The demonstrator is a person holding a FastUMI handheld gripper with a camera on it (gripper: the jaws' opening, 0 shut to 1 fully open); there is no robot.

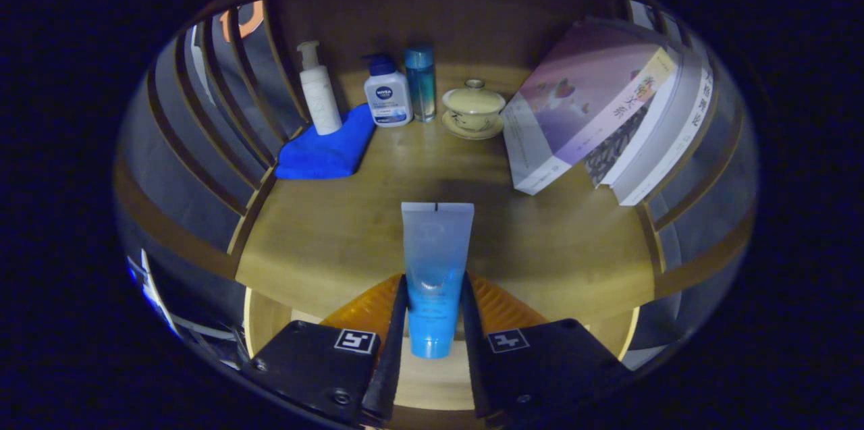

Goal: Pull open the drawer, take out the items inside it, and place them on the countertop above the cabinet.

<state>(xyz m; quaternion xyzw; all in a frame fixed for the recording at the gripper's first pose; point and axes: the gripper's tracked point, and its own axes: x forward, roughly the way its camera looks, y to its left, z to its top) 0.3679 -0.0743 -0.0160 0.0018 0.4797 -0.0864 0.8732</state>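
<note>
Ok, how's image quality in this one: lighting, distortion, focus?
Gripper view: dim, warm light; the countertop is brightest mid-frame, darker toward the back wall. Strong fisheye bends the side slats and books. The tube clamped in the gripper is sharp; the bottles and lidded cup are softer.

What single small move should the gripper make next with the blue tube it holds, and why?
Probably lower the blue tube onto the bare countertop just ahead and then open. The gripper is shut on the tube, it is already above the wooden top, and the blue cloth and books lie farther off.
</note>
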